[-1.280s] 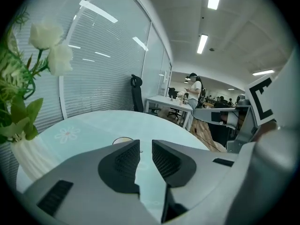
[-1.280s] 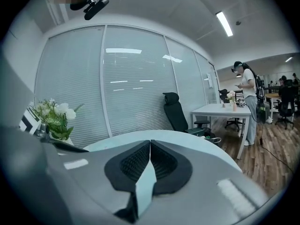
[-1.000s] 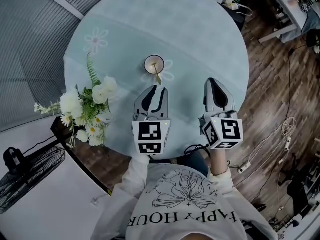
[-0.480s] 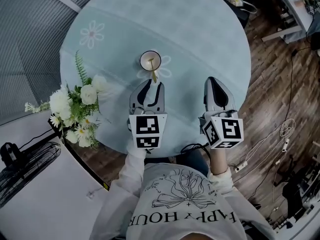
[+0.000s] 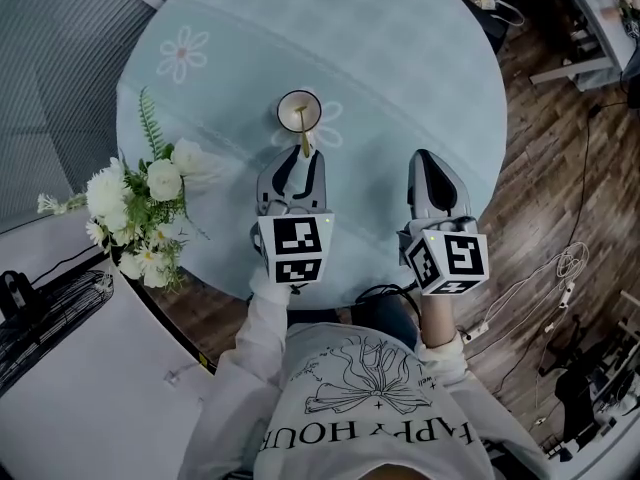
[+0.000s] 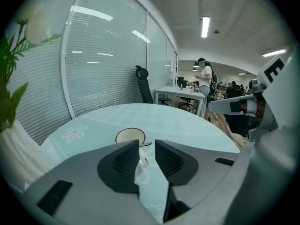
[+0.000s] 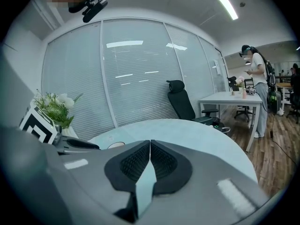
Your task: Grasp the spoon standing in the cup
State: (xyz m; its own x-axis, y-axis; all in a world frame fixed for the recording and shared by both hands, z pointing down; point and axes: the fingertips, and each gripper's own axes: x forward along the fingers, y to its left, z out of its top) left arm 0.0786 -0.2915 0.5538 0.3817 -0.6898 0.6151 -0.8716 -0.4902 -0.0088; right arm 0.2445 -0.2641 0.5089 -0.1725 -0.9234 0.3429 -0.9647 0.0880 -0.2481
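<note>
A small white cup [image 5: 299, 110] stands near the middle of the round pale-blue table [image 5: 400, 68]. A gold spoon [image 5: 305, 140] stands in it, its handle leaning out toward me. My left gripper [image 5: 299, 160] is open by a narrow gap, and the handle's end lies right at the mouth of the jaws. From the left gripper view, the cup [image 6: 130, 136] sits just beyond the fingertips of the left gripper [image 6: 147, 150], with the spoon [image 6: 146, 145] showing in the gap. My right gripper [image 5: 429, 160] hovers over the table's right side, shut and empty; its pads [image 7: 157, 161] meet at the tips.
A bunch of white flowers [image 5: 145, 203] in a vase stands at the table's left edge, near the left gripper. A fan [image 5: 40, 303] and cables [image 5: 560, 268] lie on the floor. Office chair [image 7: 182, 102], desk and a standing person [image 7: 258, 78] are far behind.
My left gripper has moved forward toward the cup, so the spoon handle's end now sits at its jaw tips. The right gripper has stayed where it was.
</note>
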